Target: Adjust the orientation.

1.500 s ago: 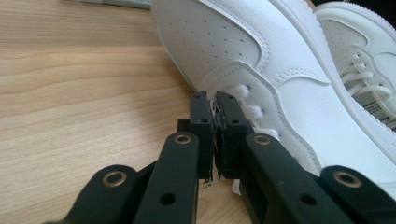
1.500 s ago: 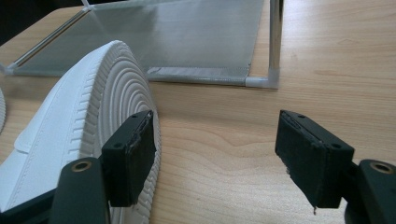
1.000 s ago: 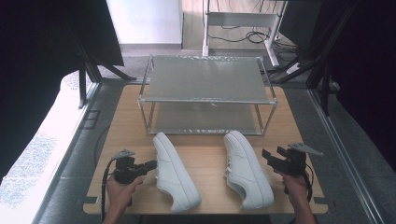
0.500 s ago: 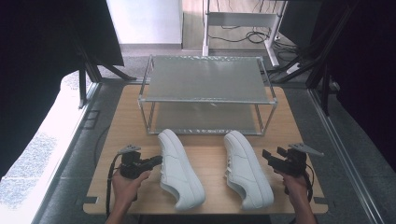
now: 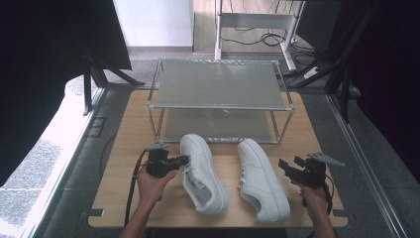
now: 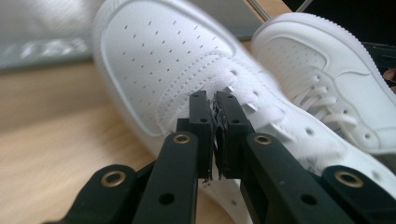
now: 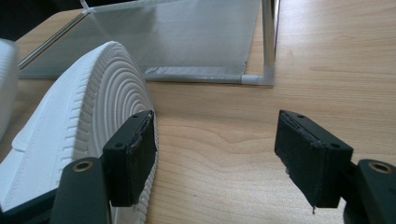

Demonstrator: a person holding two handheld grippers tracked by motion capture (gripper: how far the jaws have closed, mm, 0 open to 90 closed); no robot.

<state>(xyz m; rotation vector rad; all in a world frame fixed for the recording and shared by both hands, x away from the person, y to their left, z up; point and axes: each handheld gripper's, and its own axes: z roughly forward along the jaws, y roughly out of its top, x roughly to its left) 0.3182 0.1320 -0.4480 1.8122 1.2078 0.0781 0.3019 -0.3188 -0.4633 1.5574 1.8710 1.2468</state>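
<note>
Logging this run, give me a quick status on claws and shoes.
Left claw shut at left shoe laces. Right claw open beside right shoe. Rack ahead.

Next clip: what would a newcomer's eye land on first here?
Two white sneakers lie side by side at the near edge of the wooden table: the left sneaker and the right sneaker. Behind them stands a two-tier wire shelf rack. The left gripper, shut, meets the left sneaker's side; the right gripper waits open.
</note>
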